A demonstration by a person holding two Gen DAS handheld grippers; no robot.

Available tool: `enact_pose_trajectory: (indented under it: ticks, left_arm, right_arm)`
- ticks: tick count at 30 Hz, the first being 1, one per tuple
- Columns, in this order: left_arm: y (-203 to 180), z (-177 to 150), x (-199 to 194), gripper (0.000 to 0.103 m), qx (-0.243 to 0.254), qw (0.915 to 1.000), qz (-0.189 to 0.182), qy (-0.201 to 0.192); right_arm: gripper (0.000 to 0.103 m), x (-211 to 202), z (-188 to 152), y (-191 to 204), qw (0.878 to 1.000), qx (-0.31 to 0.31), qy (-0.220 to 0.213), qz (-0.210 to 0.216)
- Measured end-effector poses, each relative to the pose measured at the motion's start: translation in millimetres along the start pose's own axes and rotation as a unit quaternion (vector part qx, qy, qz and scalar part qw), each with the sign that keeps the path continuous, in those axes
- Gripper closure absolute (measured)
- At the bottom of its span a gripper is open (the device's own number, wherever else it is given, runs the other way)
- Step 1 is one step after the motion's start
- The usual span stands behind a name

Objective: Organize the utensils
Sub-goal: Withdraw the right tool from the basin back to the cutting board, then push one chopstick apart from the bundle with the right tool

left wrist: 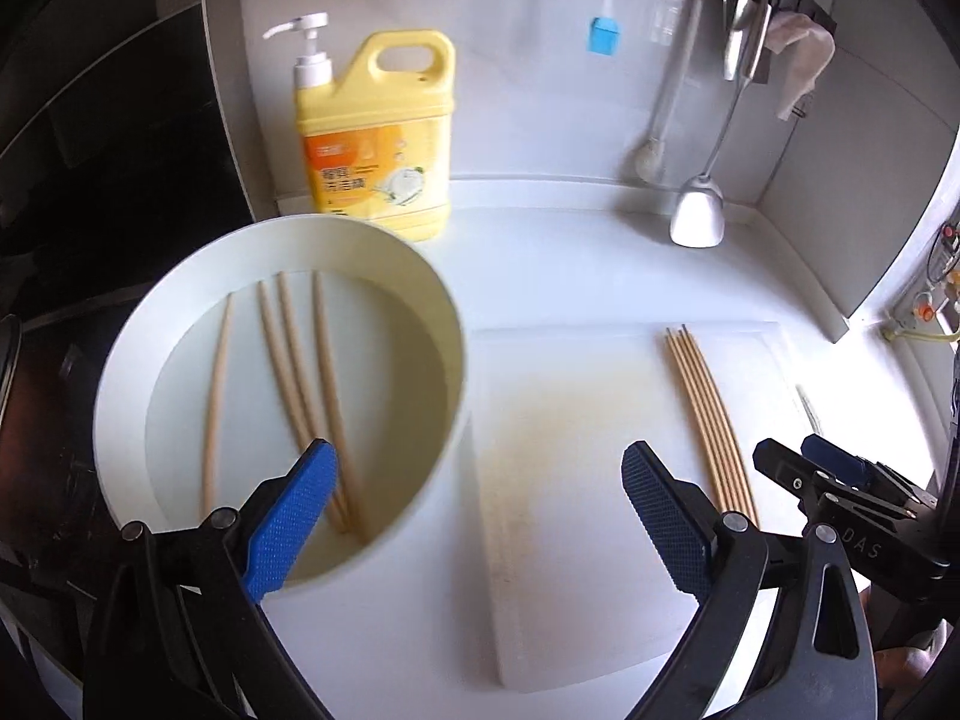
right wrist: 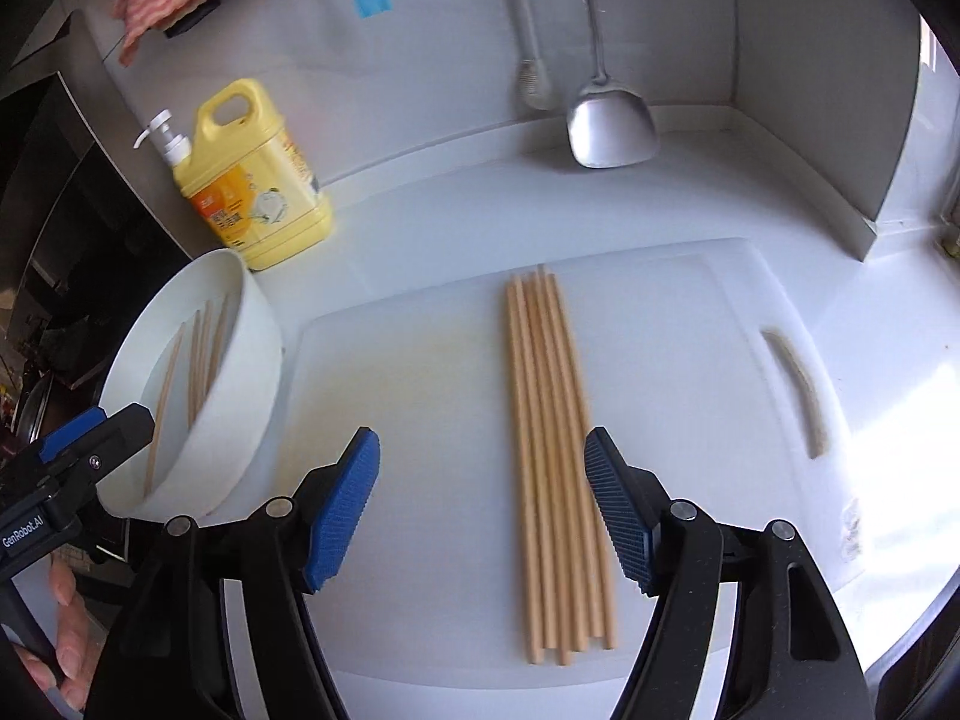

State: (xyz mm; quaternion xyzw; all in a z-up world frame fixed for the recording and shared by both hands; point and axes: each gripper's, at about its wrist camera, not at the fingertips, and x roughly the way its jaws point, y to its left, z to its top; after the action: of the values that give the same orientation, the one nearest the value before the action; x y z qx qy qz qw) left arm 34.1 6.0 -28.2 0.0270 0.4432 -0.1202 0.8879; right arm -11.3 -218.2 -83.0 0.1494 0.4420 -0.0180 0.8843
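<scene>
From my left wrist, my left tool (left wrist: 480,510) hangs with its blue pads spread wide and nothing between them. Its left pad sits over the near rim of the white bowl (left wrist: 420,276), its right pad over the white cutting board (left wrist: 570,480). The bowl stands on the white table (left wrist: 570,264), just left of the board, and holds four loose chopsticks (left wrist: 300,372): one lies apart on the left, three fan out from a shared near end. A neat bundle of chopsticks (left wrist: 711,414) lies on the right part of the board, well apart from my left pads. My right tool (left wrist: 804,468) shows at the right edge, just beside the bundle's near end. A yellow soap bottle (left wrist: 378,138) with a pump stands behind the bowl, and a metal spatula (left wrist: 699,213) hangs against the back wall with its blade near the table.

From my right wrist, my right tool (right wrist: 483,507) is released too, jaws apart and empty. The bundle of chopsticks (right wrist: 555,468) lies flat on the cutting board (right wrist: 420,360), running away from me, nearer the right pad than the left; neither pad presses on it. The bowl (right wrist: 252,360) sits at the board's left edge with its chopsticks (right wrist: 198,354) inside. My left tool (right wrist: 90,432) shows at the far left beside the bowl, with fingers of my hand (right wrist: 69,630) below it. The soap bottle (right wrist: 258,180) stands behind the bowl.
</scene>
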Motion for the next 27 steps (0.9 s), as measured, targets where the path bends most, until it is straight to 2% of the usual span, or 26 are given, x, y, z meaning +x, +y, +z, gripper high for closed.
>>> enact_pose_trajectory:
  ticks: [3,6,10,17,21,27]
  left_arm:
    - [-33.4,-3.5,5.9,0.008,-0.015,0.9998,-0.012,0.012]
    - [-63.4,-7.2,14.2,0.008,-0.031,0.9992,0.002,0.025]
    - [-89.4,-14.2,17.9,0.008,-0.047,0.9985,0.02,0.022]
    - [-107.6,-27.0,27.2,0.007,-0.029,0.9984,0.045,0.018]
    - [-104.6,-32.5,42.2,0.007,-0.023,0.9986,0.047,0.01]
    - [-96.1,-40.4,61.3,0.007,-0.042,0.9986,0.03,-0.005]
  right_arm:
    - [0.034,-5.3,-2.1,-42.0,1.0,0.002,0.003,-0.002]
    - [0.032,-5.2,-1.4,-72.1,1.0,-0.011,0.002,-0.004]
    - [0.032,3.9,-0.2,-96.7,0.999,-0.043,0.011,0.007]
    - [0.032,20.9,-7.5,-101.0,0.998,-0.053,0.014,0.016]
    - [0.032,26.9,-10.5,-95.4,0.999,-0.049,-0.001,0.011]
    - [0.032,36.7,-12.1,-83.3,0.998,-0.066,-0.024,0.005]
